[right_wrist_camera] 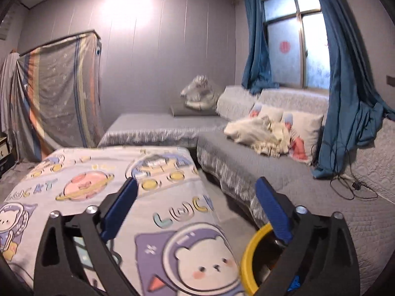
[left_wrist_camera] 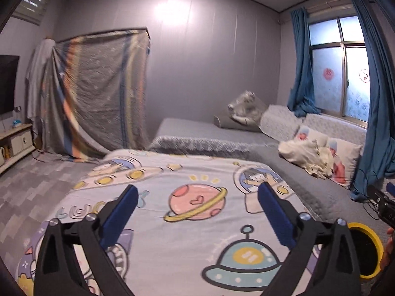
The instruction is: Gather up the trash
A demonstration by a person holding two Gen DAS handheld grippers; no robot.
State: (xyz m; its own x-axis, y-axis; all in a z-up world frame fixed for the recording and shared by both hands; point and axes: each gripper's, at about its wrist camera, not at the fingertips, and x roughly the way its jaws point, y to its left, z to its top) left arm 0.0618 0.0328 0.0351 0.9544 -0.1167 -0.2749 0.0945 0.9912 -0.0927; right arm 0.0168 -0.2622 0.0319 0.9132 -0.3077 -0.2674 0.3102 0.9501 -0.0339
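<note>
Trash bin (right_wrist_camera: 249, 256), yellow-rimmed, stands on the floor just right of the cartoon-print spread (left_wrist_camera: 187, 209), in the gap before the grey sofa (right_wrist_camera: 246, 162), likely parked there for easy drops. No loose trash shows on the spread. Left gripper (left_wrist_camera: 197, 197) over the spread, then right gripper (right_wrist_camera: 196, 192) beside the bin: both spread wide, holding nothing.

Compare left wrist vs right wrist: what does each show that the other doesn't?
Left wrist only: a dark wall screen, a cream low cabinet, and the other black gripper at the right edge.

Right wrist only: a tangled black cable on the grey quilted sofa.

Both: space-cartoon printed sheet, yellow-rimmed bin, blue curtains, open empty jaws.
</note>
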